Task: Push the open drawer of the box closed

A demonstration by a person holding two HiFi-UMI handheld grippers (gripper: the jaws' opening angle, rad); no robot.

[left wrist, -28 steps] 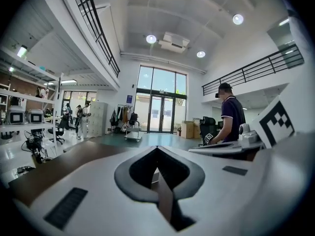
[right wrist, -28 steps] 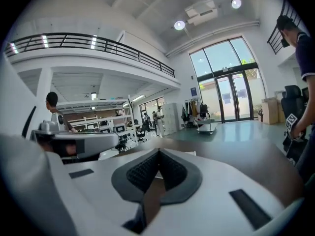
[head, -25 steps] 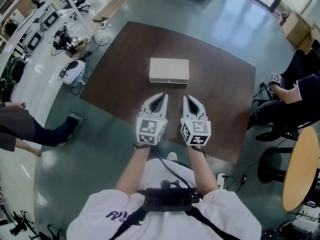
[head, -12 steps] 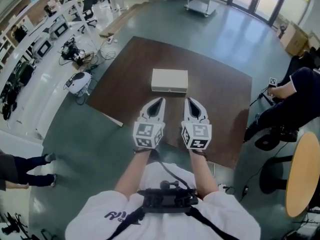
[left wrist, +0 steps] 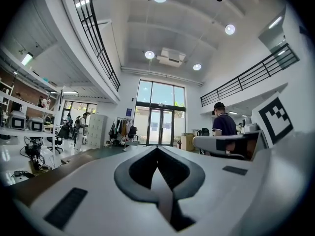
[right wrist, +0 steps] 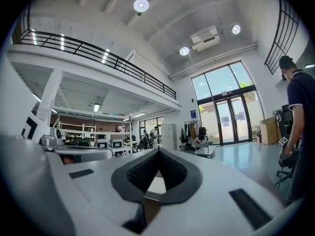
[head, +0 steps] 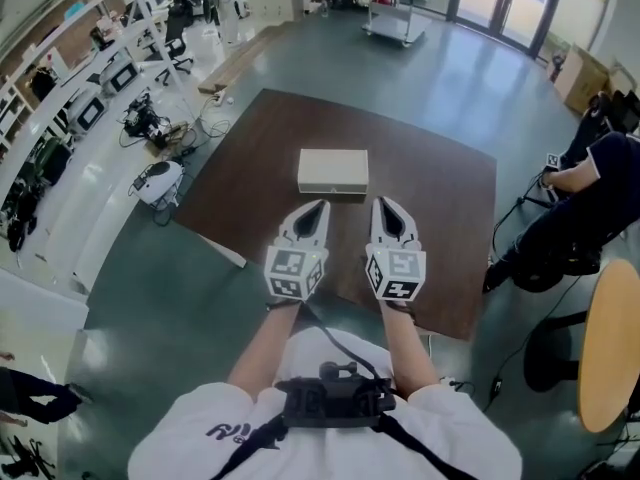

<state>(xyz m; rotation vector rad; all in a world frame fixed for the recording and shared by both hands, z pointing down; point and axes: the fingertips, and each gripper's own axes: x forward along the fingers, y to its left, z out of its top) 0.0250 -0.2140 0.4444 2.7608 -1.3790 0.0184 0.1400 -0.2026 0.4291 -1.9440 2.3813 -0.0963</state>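
Note:
A beige box (head: 333,172) lies on the brown table (head: 440,198), its drawer front facing me and looking flush with the box. My left gripper (head: 323,204) and right gripper (head: 381,201) hang side by side above the table's near part, short of the box and not touching it. Both are shut with nothing between the jaws. In the left gripper view the left gripper (left wrist: 157,147) points level across the hall. So does the right gripper (right wrist: 158,150) in its own view. The box is in neither gripper view.
A seated person (head: 590,188) is just past the table's right edge, beside a round wooden table (head: 610,348). Desks with equipment (head: 90,108) line the left wall. A cart (head: 395,18) stands far back near glass doors.
Both grippers have risen a little, still shut and side by side. The head view has shifted, so table and box look slightly smaller. A person at the left edge has moved out of view.

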